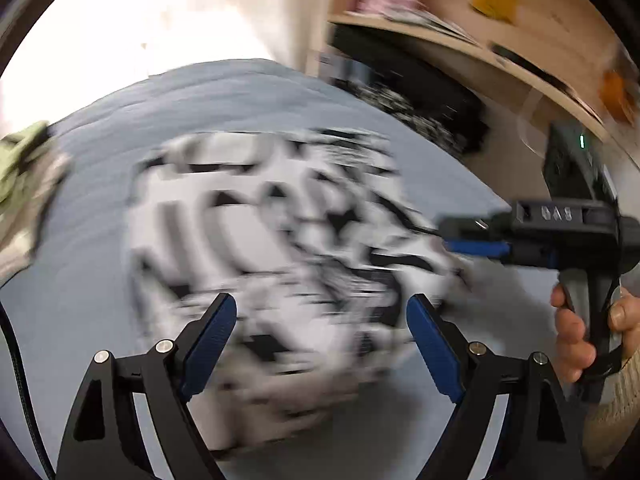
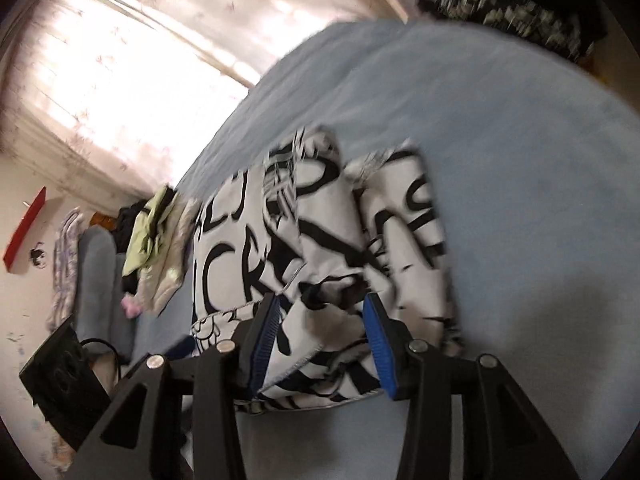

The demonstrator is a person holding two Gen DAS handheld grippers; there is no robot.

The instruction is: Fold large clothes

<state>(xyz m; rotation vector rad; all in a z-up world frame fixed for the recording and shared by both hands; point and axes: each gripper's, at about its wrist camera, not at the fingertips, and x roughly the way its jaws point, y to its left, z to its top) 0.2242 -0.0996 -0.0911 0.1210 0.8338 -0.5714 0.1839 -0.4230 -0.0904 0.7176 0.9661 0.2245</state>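
Left gripper (image 1: 322,312), nearest in the left wrist view, has its blue-padded fingers (image 1: 210,344) spread wide w/ nothing between them; it hangs above the folded garment (image 1: 272,248), clear of the cloth. The garment is white w/ black lettering & graphics, badly motion-blurred here, lying on the pale blue bed cover (image 1: 92,208).

Right side of that view: a hand (image 1: 576,332) grips the handle of the right gripper (image 1: 470,236), which points in over the garment's edge; whether it touches the cloth can't be told from this angle.

In the right wrist view, the right gripper (image 2: 322,312) is partly parted, released, pads not pressing anything. The garment (image 2: 320,232) lies below & ahead of the jaws, folded into a compact bundle w/ a second folded section just beside it on the right. Bed cover (image 2: 520,160) extends around it on all sides.

Further off: a heap of other clothes (image 2: 154,232), green & cream, at the bed's edge. Beyond, a bright curtained window (image 2: 132,72). In the left view, wooden shelves (image 1: 460,40) w/ blurred items stand behind the bed, dark clothing (image 1: 420,96) beneath.
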